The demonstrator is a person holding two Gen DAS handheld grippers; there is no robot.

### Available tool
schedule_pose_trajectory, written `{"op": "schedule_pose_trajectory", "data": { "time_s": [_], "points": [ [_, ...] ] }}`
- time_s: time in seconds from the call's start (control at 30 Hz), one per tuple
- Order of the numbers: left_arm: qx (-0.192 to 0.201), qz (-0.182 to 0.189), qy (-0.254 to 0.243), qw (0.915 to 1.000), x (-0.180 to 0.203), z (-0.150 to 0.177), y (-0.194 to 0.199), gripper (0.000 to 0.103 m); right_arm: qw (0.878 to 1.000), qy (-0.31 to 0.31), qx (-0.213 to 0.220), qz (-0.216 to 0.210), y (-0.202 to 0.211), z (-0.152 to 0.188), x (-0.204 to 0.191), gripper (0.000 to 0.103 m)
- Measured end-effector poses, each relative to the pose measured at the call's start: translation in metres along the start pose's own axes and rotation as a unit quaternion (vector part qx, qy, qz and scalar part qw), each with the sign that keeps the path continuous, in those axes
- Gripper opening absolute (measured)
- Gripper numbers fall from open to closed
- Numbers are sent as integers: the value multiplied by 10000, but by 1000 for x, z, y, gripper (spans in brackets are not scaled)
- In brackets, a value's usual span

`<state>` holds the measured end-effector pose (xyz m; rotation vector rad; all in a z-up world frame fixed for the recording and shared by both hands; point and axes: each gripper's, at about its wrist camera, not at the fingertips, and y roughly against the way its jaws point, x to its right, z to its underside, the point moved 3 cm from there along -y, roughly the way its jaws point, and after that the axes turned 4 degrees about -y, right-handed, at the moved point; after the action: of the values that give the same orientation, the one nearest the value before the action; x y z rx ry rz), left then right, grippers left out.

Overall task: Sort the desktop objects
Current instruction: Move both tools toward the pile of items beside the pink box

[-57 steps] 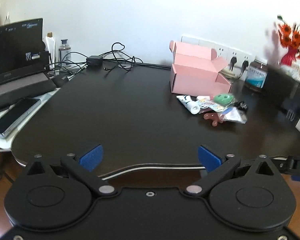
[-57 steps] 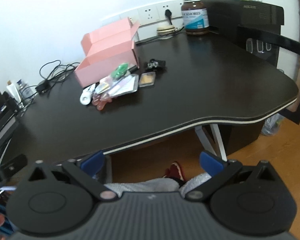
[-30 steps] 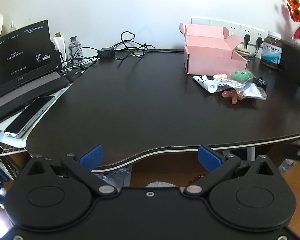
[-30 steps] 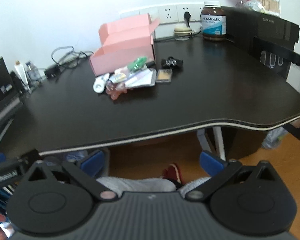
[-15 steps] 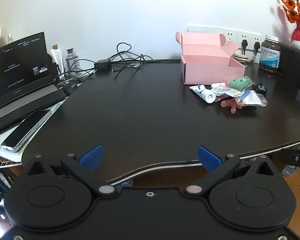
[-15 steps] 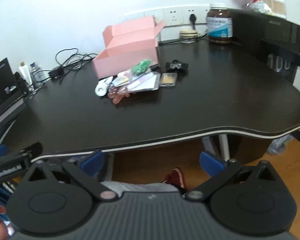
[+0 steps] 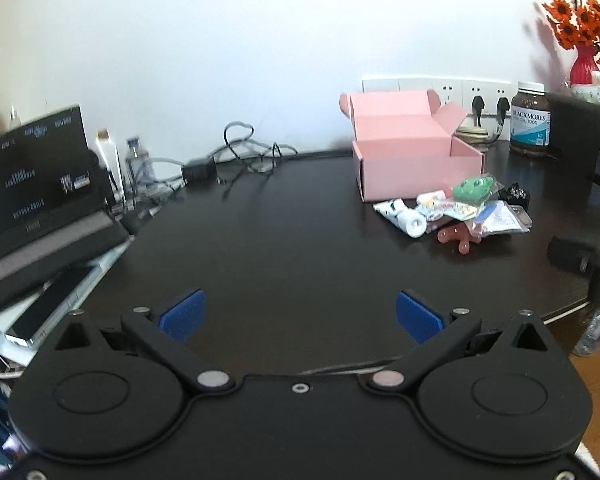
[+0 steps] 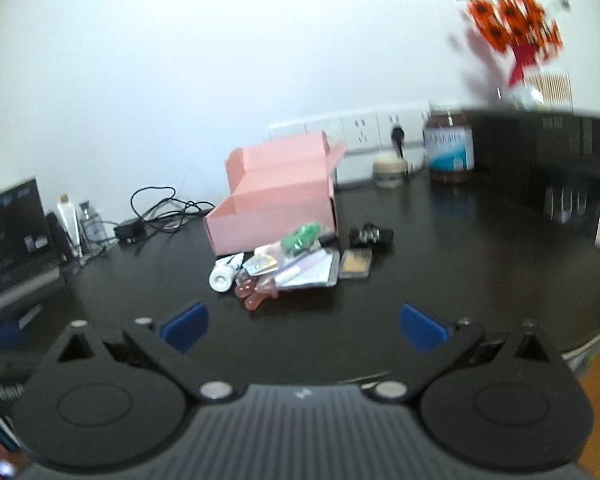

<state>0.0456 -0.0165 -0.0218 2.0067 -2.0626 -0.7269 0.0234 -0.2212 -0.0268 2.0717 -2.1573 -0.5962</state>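
Both grippers over the near edge of the dark desk [image 7: 284,240]. Left gripper [image 7: 299,314]: jaws spread wide, nothing between them. Right gripper [image 8: 303,326]: jaws likewise wide apart, empty; this view is blurred.

Pink box [image 7: 414,152] stands open toward the back of the desk. Just in front of the box, a pile [image 7: 456,210] of small items: white tube [image 7: 400,216], green toy [image 7: 474,188], reddish piece [image 7: 458,236], clear packets. Brown jar [image 7: 530,120] right of the box, by the wall.
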Motion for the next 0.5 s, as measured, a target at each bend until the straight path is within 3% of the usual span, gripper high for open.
{"op": "schedule_pose_trajectory", "data": {
  "time_s": [0.1, 0.2, 0.37, 0.5],
  "points": [
    [15, 52, 2, 10000, 1, -3, -1, 103, 9991, 418, -6, -29, 3, -2, -9, 102],
    [-112, 76, 44, 9999, 2, -5, -6, 103, 9997, 237, 7, -50, 7, -14, -4, 102],
    [-246, 216, 174, 9993, 2, -5, -9, 103, 9994, 160, -158, 274, 3, -15, 6, 102],
    [-138, 301, 391, 9987, -1, -5, -8, 103, 9989, 226, -291, 288, -3, -10, 11, 102]
  ]
}}
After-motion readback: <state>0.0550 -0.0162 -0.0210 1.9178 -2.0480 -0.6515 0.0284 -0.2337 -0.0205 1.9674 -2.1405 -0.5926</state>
